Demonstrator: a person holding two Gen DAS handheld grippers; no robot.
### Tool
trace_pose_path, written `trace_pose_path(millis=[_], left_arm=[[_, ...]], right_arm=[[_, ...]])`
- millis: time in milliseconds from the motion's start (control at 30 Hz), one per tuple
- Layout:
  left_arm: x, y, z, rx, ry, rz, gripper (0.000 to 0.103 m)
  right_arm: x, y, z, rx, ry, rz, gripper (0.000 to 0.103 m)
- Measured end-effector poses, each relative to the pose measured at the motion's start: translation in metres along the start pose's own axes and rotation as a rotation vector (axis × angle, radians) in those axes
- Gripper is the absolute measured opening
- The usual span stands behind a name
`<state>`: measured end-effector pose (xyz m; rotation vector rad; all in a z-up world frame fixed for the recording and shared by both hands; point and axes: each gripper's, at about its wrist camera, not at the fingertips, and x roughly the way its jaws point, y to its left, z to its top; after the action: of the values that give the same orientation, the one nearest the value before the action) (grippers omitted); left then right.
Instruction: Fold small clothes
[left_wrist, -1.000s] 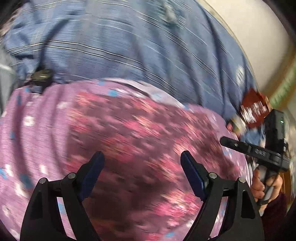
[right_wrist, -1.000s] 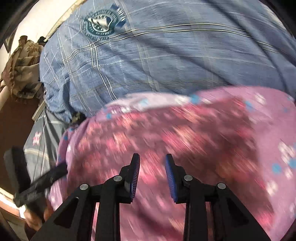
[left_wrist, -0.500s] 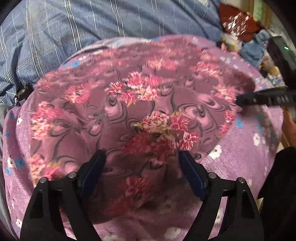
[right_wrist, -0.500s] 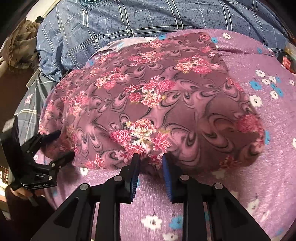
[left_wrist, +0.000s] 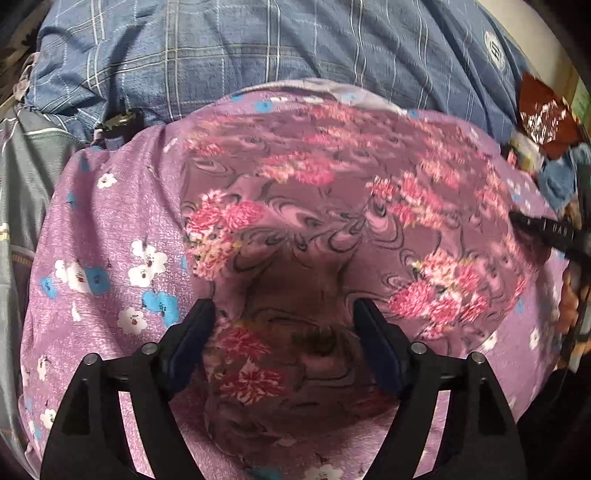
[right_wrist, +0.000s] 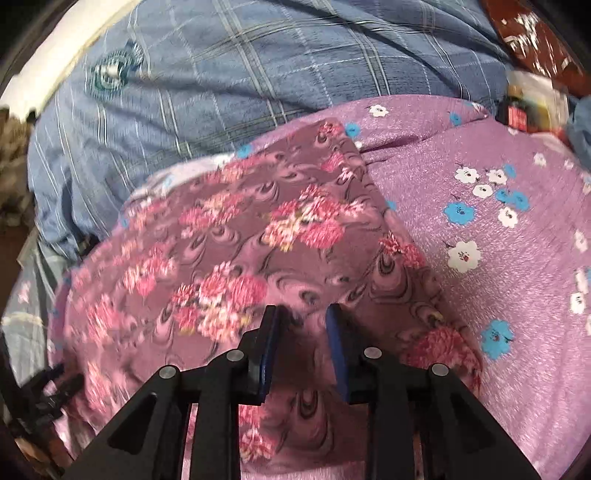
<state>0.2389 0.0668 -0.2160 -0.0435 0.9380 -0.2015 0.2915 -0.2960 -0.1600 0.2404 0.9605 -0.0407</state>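
Jaws on our left gripper (left_wrist: 283, 325) are standing wide, released, over the floral garment (left_wrist: 332, 229) at lower centre. Right gripper (right_wrist: 301, 332) jaws are narrow; whether they are pinching cloth we cannot tell. The garment is lying on the purple bedsheet (right_wrist: 498, 229). We are risking snagging the sheet too, or bunching the fold.

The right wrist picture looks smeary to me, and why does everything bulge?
Right wrist view: motion blur smears the mauve flower-print garment; the blue checked blanket is soft too. Left wrist view: sharper, with a dark shadow between the left gripper fingers. Both bulge from fisheye lenses.
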Motion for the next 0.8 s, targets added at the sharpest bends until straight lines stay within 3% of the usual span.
trace_pose_path(millis=[67,200,300,367,433,533,633,800], left_arm=[[-0.016,-0.003,0.004,-0.014,-0.060,0.030,0.079],[-0.040,-0.008,0.012,-0.019,-0.179,0.081,0.079],[-0.026,-0.019,0.013,0.007,-0.139,0.091,0.080],[0.004,-0.032,0.009,0.062,-0.035,0.157,0.080],[0.021,-0.037,0.005,0.088,0.006,0.204,0.082],[0.009,-0.034,0.014,0.021,-0.043,0.183,0.083],[-0.012,-0.036,0.021,-0.057,-0.146,0.131,0.083],[-0.026,-0.059,0.025,-0.059,-0.248,0.107,0.083]], right_arm=[[-0.010,0.009,-0.002,0.006,-0.034,0.055,0.031],[-0.022,0.054,-0.017,-0.130,-0.047,0.180,0.031],[-0.010,0.086,-0.029,-0.217,0.021,0.226,0.031],[0.010,0.102,-0.043,-0.295,0.134,0.188,0.031],[0.009,0.109,-0.049,-0.356,0.095,0.155,0.031],[0.002,0.106,-0.043,-0.330,0.091,0.162,0.030],[-0.009,0.109,-0.039,-0.341,0.025,0.044,0.033],[-0.027,0.114,-0.035,-0.386,-0.075,-0.079,0.037]])
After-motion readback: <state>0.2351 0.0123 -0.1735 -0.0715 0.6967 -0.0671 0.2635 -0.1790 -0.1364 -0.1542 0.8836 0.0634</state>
